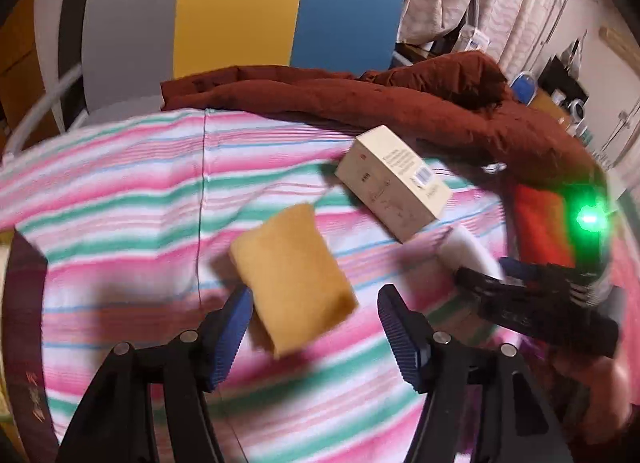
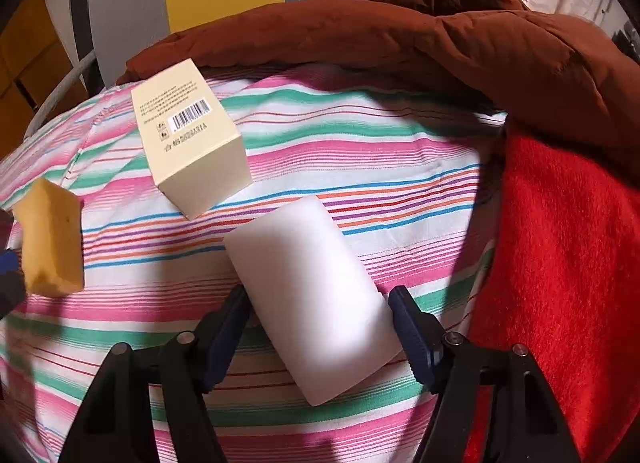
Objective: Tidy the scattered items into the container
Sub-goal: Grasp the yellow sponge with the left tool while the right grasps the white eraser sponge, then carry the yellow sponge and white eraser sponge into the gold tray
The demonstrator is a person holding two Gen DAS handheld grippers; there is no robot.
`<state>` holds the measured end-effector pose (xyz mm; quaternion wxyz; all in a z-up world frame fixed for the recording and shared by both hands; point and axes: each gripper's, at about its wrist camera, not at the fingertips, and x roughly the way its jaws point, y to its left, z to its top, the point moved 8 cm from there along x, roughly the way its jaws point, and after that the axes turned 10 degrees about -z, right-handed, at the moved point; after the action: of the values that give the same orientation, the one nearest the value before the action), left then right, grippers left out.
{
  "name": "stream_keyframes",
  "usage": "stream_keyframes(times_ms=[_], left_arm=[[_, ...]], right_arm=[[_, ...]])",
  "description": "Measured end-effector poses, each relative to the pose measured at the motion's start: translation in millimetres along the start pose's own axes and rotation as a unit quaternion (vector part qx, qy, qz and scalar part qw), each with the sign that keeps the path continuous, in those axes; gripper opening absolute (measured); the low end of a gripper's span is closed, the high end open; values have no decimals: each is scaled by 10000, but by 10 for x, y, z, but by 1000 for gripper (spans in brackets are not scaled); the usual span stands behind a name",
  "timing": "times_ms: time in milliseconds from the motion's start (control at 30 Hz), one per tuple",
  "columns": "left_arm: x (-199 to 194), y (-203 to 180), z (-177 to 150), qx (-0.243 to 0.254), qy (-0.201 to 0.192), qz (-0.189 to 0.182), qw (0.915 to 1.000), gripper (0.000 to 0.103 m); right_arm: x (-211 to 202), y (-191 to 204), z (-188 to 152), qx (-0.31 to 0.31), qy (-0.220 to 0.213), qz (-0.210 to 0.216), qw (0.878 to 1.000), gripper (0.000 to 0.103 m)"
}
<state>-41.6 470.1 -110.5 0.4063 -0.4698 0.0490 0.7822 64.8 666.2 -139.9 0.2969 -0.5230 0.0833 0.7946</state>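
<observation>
Striped sheet (image 2: 360, 167), brown quilt (image 2: 400, 35), red blanket (image 2: 560, 263), perhaps a chair (image 1: 240, 11)

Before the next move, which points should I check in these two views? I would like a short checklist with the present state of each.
1. White foam block sits between the right gripper fingers: ok.
2. Right pads press the block: cannot tell; a narrow gap seems to remain.
3. Yellow sponge lies between the left gripper fingers: ok, but the right pad stands clear of it.
4. Cream cardboard box with barcode lies apart from both grippers: ok.
5. Container in view: not ok, none seen.
</observation>
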Motion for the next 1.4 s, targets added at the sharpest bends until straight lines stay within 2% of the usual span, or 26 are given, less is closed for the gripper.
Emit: stream_keyframes(times_ms=[133,200,267,333,433,600,867,1100,1400], left_arm=[[154,55,12,404,80,488,9980,67],[198,56,-8,432,55,255,9987,67],[210,80,-19,424,20,186,9989,66],[203,99,-39,442,-43,77,9990,62],[173,88,-68,656,-155,55,9977,53],[41,34,-150,899,-316,-17,9954,46],[-203,86,-276,791,-499,-246,9953,43],[-487,217,-441,640,-686,-319,9951,43],[-781,444,-777,416,-748,-425,9954,43]], right_arm=[[-83,18,31,121,-142,252,9995,68],[-97,37,45,110,-164,273,9994,68],[-94,57,53,108,-149,327,9993,68],[-57,41,89,102,-166,340,9992,68],[-99,18,85,119,-248,333,9991,68],[-189,-67,68,293,-363,348,9983,68],[-140,-89,188,608,-459,461,9960,68],[-188,-120,199,705,-600,379,9950,67],[-421,-71,261,639,-1105,345,9912,67]])
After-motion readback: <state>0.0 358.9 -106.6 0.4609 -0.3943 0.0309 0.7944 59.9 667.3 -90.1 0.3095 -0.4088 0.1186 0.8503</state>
